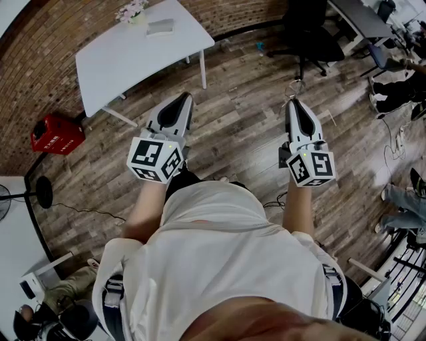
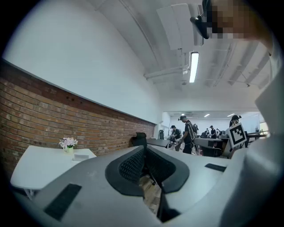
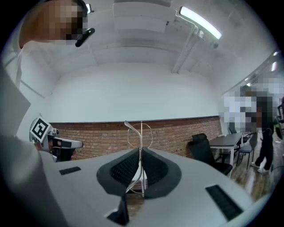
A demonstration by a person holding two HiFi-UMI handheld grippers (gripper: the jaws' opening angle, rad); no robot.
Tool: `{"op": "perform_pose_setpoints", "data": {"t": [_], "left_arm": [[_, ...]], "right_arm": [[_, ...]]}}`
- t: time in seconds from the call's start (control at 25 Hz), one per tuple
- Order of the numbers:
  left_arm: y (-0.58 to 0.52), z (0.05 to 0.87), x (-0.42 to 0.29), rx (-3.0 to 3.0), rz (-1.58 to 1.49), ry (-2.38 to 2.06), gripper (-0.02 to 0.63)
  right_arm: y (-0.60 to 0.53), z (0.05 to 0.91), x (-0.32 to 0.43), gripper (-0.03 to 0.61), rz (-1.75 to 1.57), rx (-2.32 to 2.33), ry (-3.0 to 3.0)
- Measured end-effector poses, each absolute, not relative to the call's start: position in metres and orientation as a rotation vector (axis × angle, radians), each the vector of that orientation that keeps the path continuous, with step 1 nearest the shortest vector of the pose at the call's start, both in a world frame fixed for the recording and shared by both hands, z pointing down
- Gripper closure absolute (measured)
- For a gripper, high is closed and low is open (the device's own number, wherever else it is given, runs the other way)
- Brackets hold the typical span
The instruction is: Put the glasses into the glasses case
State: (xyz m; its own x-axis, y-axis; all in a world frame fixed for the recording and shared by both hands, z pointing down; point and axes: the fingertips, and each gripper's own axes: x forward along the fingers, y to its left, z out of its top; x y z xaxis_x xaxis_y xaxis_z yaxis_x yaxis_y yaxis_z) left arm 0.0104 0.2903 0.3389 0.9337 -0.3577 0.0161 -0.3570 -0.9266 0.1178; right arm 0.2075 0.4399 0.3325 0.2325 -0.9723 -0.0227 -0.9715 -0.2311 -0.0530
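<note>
I stand on a wooden floor and hold both grippers out in front of me at waist height. My right gripper (image 1: 293,101) (image 3: 140,153) is shut on thin wire-framed glasses (image 3: 141,133). The frame sticks up past the jaw tips and shows faintly in the head view as glasses (image 1: 293,88). My left gripper (image 1: 184,98) (image 2: 144,150) is shut, with nothing between its pads. A flat pale grey object (image 1: 160,26) (image 2: 81,156), which may be the glasses case, lies on the white table (image 1: 120,60) ahead and to the left, well beyond both grippers.
A small pot of pink flowers (image 1: 131,11) (image 2: 68,143) stands by the grey object. A red box (image 1: 56,133) sits on the floor at the left. A black office chair (image 1: 309,33) and desks are ahead on the right. People stand at the right edge.
</note>
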Motion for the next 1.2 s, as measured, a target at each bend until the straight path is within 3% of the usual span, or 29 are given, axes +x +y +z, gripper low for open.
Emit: {"op": "perform_pose_setpoints", "data": {"t": [0.68, 1.2], "left_arm": [[0.297, 0.346, 0.000, 2.962, -0.004, -0.557, 0.588], [0.242, 0.364, -0.015, 2.904, 0.014, -0.572, 0.588]], "right_arm": [[0.449, 0.338, 0.196, 0.505, -0.040, -2.416, 1.921], [0.391, 0.339, 0.191, 0.502, -0.084, -2.391, 1.902]]}}
